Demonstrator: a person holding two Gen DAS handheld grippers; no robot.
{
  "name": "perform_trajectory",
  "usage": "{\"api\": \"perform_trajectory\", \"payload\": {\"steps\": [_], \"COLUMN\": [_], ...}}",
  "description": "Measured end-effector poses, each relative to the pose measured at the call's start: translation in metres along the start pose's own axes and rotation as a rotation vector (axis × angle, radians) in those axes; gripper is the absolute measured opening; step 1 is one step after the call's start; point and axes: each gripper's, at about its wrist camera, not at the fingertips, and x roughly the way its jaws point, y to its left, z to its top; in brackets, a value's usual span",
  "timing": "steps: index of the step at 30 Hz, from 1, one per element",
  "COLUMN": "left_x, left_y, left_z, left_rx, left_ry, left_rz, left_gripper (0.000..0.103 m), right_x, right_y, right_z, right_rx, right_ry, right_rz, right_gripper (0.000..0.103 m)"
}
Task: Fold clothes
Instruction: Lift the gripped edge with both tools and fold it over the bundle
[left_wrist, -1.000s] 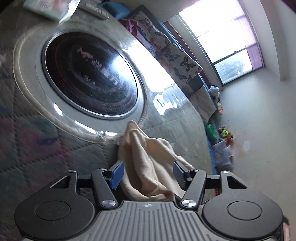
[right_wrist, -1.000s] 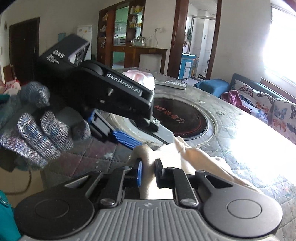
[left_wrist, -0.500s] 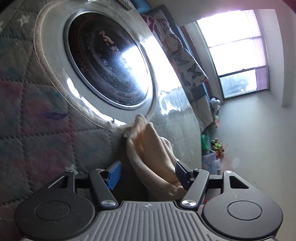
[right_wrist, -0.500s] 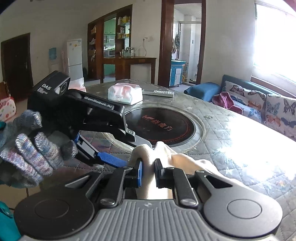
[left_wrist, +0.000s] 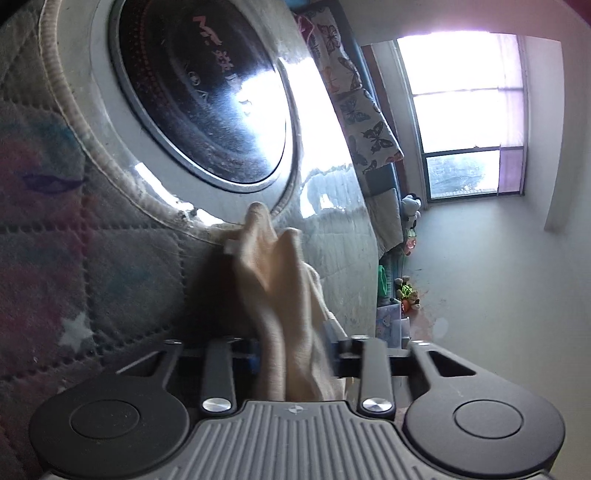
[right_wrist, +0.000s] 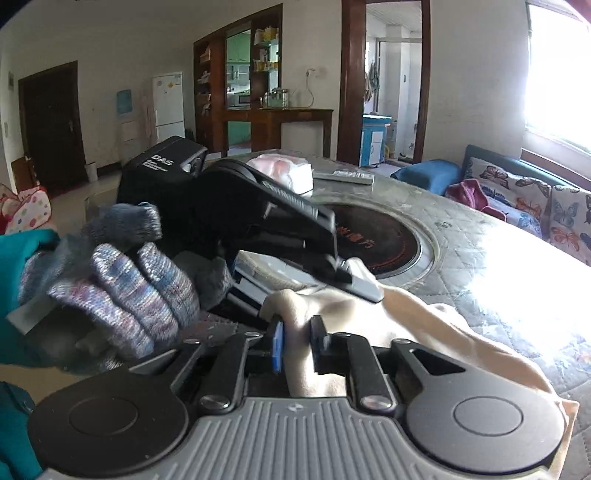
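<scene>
A cream cloth (left_wrist: 273, 280) lies crumpled on the quilted table cover (left_wrist: 110, 266), its tip at the edge of the round black hotplate (left_wrist: 207, 92). My left gripper (left_wrist: 293, 354) has its jaws closing on a bunched fold of it, which fills the gap between the pads. In the right wrist view the same cloth (right_wrist: 424, 332) spreads to the right. My right gripper (right_wrist: 297, 341) pinches a raised fold, its jaws opening slightly with the fabric still between the pads. The left gripper (right_wrist: 332, 284), held by a gloved hand (right_wrist: 122, 291), sits just beyond on the cloth.
A tissue pack (right_wrist: 284, 173) and a remote (right_wrist: 347, 177) lie at the far side of the table. A sofa with butterfly cushions (right_wrist: 535, 192) stands to the right under a bright window. Toys line the floor by the wall (left_wrist: 406, 291).
The left gripper has sunk toward the table, rolled, and drawn its wide jaws in around the cloth fold. The right gripper stays in place on its fold.
</scene>
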Motion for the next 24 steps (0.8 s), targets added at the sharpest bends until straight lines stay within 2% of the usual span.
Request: {"api": "perform_trajectory", "payload": {"steps": [5,12,13,15,18,21,24], "left_x": [0.001,0.004,0.004,0.003,0.003,0.002,0.002], "left_y": [0.011,-0.003,-0.004,-0.006,-0.009,-0.012,-0.014], "left_z": [0.001,-0.003,-0.003,-0.005,-0.008,-0.01,-0.012], "left_rx": [0.006,0.109,0.117,0.135,0.159,0.176,0.201], "left_ry": [-0.013,-0.023,-0.024,-0.026,-0.029,-0.031,-0.034], "left_rz": [0.035,0.082,0.086,0.093,0.103,0.112,0.124], "left_gripper": [0.018,0.018,0.018,0.018,0.018,0.018,0.018], "right_x": [-0.018,-0.044,-0.049,-0.053,-0.054,-0.05,-0.051], "right_y": [-0.01,-0.074,-0.089,-0.111,-0.134,-0.15,-0.155], "right_z": [-0.013,-0.05,-0.058,-0.069,-0.08,-0.088,-0.094], "right_rx": [0.079,0.277,0.324,0.411,0.484,0.523,0.553], "right_ry": [-0.023,0.019,0.026,0.028,0.019,0.016,-0.014], "right_rz": [-0.037,-0.318,-0.381,-0.433,-0.48,-0.475,-0.438], "right_gripper": [0.018,0.021,0.022,0.025,0.031,0.042,0.04]}}
